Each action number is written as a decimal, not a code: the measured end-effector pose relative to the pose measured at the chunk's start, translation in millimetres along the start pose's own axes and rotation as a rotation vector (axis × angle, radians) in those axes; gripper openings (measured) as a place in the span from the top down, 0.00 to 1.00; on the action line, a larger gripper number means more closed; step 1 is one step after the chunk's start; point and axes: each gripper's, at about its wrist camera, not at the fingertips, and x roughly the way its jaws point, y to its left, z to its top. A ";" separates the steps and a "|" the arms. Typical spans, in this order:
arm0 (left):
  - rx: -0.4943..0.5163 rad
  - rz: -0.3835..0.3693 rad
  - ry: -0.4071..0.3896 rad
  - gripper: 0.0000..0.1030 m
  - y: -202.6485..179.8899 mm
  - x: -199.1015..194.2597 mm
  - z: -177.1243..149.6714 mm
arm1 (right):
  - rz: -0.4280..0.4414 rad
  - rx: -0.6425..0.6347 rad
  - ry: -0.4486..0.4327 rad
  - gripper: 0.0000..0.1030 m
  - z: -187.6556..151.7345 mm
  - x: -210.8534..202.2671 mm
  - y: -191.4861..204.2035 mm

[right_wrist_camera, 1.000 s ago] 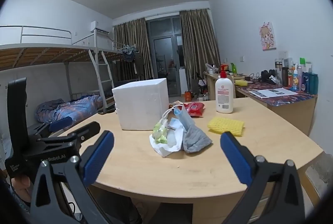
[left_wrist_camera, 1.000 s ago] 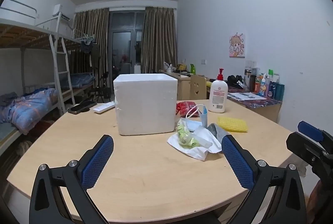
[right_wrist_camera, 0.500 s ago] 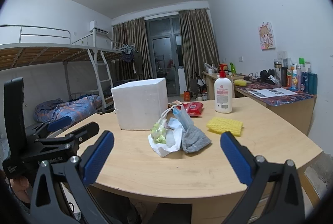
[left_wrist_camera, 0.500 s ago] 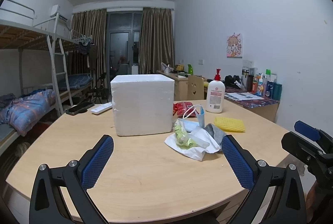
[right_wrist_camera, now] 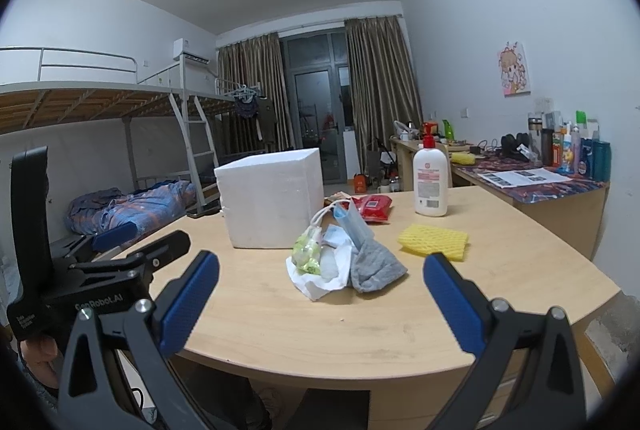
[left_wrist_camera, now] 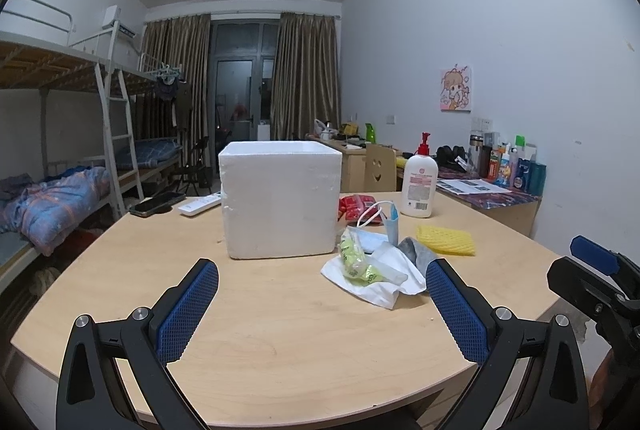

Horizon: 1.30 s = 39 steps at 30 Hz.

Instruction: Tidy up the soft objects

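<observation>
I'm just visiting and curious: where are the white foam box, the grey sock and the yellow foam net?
white foam box [left_wrist_camera: 280,206], left wrist view, front wall.
grey sock [right_wrist_camera: 374,264], right wrist view, middle.
yellow foam net [right_wrist_camera: 434,241], right wrist view, centre.

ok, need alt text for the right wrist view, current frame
The open right gripper hovers at the near edge of a wooden table, facing a pile of soft items: a grey cloth, a white bag and a blue face mask. Behind the pile stand a white foam box and a lotion bottle, with a yellow foam net to the right.
</observation>
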 end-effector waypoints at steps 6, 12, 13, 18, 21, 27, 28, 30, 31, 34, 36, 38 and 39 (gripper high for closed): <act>0.013 -0.003 0.009 0.00 -0.3 2.4 -0.9 | -0.006 0.003 0.002 0.00 -0.8 1.5 -1.1; 0.011 -0.007 0.012 0.00 0.8 4.1 -1.5 | -0.009 0.003 0.003 0.00 -1.8 1.1 -0.5; 0.011 -0.008 0.012 0.00 1.2 4.1 -1.4 | -0.009 0.003 0.001 0.00 -2.2 0.5 -0.4; 0.010 -0.008 0.015 0.00 1.3 3.0 -1.8 | -0.010 0.001 0.007 0.00 -2.9 1.4 0.1; 0.012 -0.006 0.016 0.00 0.9 3.5 -1.5 | -0.011 -0.002 0.005 0.00 -2.6 1.5 0.4; 0.014 -0.011 0.021 0.00 0.2 4.2 -2.0 | -0.012 -0.007 0.004 0.00 -2.4 1.3 1.0; 0.014 -0.011 0.020 0.00 0.2 4.3 -2.1 | -0.014 -0.006 0.004 0.00 -2.4 1.2 1.1; 0.015 -0.013 0.021 0.00 -0.1 5.0 -1.9 | -0.014 -0.006 0.006 0.00 -2.5 1.0 1.1; 0.015 -0.013 0.022 0.00 0.1 4.8 -2.2 | -0.015 -0.006 0.007 0.00 -2.4 1.0 1.1; 0.016 -0.020 0.029 0.00 -0.3 9.0 -1.0 | -0.018 -0.005 0.010 0.00 -2.0 2.0 0.2; 0.018 -0.028 0.043 0.00 -0.8 16.4 1.0 | -0.024 -0.005 0.014 0.00 -0.7 3.3 -1.2; 0.017 -0.029 0.054 0.00 -0.9 25.4 4.5 | -0.028 -0.004 0.018 0.00 1.1 6.6 -4.1; 0.015 -0.029 0.055 0.00 -0.4 28.0 5.6 | -0.032 -0.002 0.020 0.00 2.0 8.8 -5.6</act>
